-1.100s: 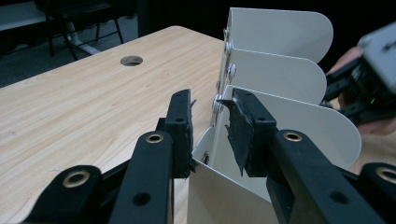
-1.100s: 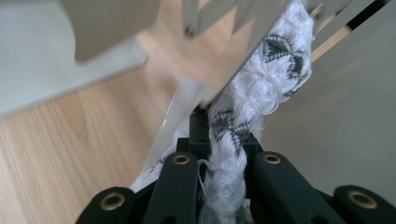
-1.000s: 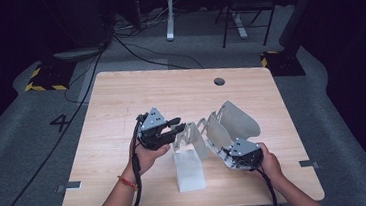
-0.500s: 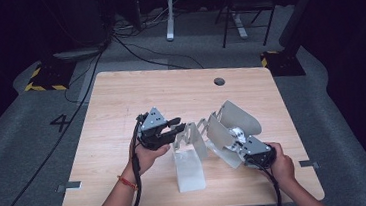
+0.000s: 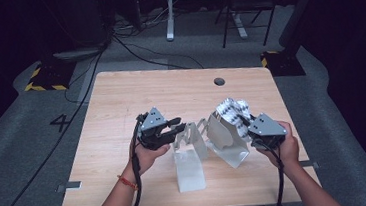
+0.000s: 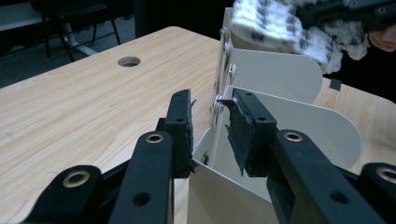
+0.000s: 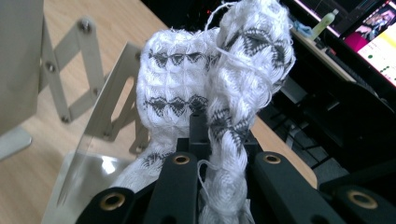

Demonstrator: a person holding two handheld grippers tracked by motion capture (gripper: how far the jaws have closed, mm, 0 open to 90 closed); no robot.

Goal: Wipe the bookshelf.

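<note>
Above the metal rack point(image 5: 224, 137), patterned white cloth point(image 5: 234, 109) clamped in right hand-held gripper point(image 5: 247, 122), left hand-held gripper point(image 5: 177, 126) gripping a divider.

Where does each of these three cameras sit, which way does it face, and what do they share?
High view: above the person's side, looking forward and down on the wooden table; both forearms and grippers show.
Left gripper view: rides the left gripper, facing the white metal expanding rack.
Right gripper view: rides the right gripper, facing the white patterned knitted cloth in its jaws.
Shared: all three show rack and cloth.
</note>
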